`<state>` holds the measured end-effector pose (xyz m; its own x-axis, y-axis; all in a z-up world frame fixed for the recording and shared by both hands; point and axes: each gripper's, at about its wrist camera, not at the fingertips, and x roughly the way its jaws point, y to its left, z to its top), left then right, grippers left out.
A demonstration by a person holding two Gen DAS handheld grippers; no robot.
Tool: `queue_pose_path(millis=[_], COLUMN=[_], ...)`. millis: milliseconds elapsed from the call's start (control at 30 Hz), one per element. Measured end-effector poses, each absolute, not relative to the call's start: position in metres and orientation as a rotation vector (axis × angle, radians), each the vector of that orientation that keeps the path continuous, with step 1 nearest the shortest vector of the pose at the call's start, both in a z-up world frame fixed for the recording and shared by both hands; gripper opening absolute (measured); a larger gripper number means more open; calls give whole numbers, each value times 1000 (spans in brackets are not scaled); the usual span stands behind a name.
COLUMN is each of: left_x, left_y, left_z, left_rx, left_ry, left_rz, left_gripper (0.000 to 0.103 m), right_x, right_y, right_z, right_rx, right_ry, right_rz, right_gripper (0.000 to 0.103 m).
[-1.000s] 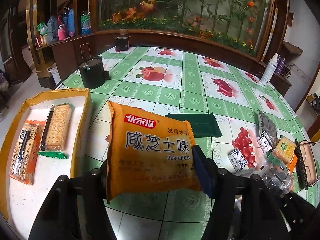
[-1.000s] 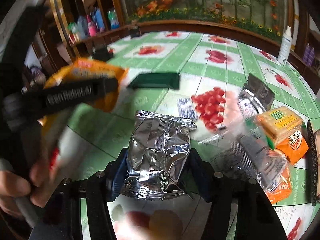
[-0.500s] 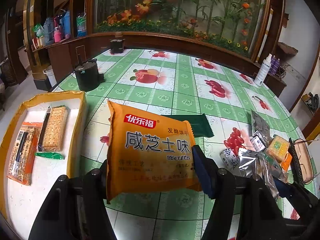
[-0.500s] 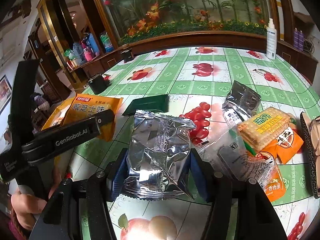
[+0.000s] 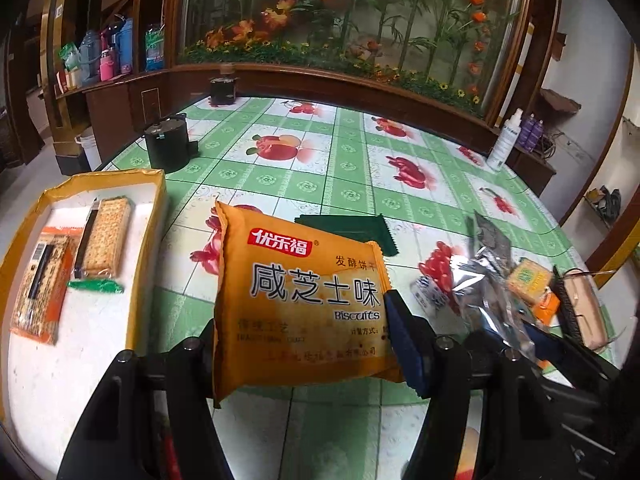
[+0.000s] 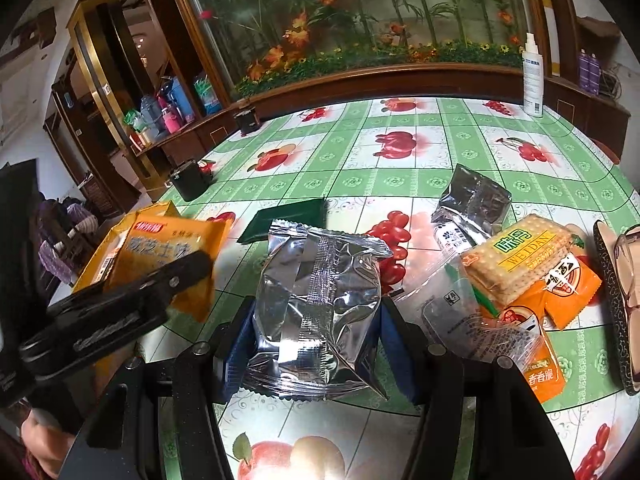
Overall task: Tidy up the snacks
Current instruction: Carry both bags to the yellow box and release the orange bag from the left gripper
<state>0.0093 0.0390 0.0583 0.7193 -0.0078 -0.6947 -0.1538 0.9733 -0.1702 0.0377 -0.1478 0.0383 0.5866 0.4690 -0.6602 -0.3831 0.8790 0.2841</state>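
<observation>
My left gripper is shut on an orange biscuit packet, held above the green checked tablecloth. To its left lies a yellow-rimmed tray with a cracker pack and an orange snack pack inside. My right gripper is shut on a silver foil packet, lifted off the table. In the right wrist view the left gripper and its orange packet appear at the left.
A dark green packet lies mid-table. A pile of snacks sits at the right: a yellow cracker pack, orange packets, a second silver pack. A black pot, a spray bottle and a glasses case stand around.
Both grippers have shifted a little with their packets still held. The right wrist view has steadied and turned, and the left gripper now sits lower at its left edge.
</observation>
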Motion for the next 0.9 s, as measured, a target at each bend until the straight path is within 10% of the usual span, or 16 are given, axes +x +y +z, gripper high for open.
queue_pose_path(millis=[900], left_x=[-108], left_y=[175], left_z=[84], left_rx=[-344], left_ry=[663], left_rz=[203], left_gripper=[65], right_x=[-9], right_y=[-86], right_z=[59], right_rx=[130], right_ry=[697], right_rz=[569], right_gripper=[64])
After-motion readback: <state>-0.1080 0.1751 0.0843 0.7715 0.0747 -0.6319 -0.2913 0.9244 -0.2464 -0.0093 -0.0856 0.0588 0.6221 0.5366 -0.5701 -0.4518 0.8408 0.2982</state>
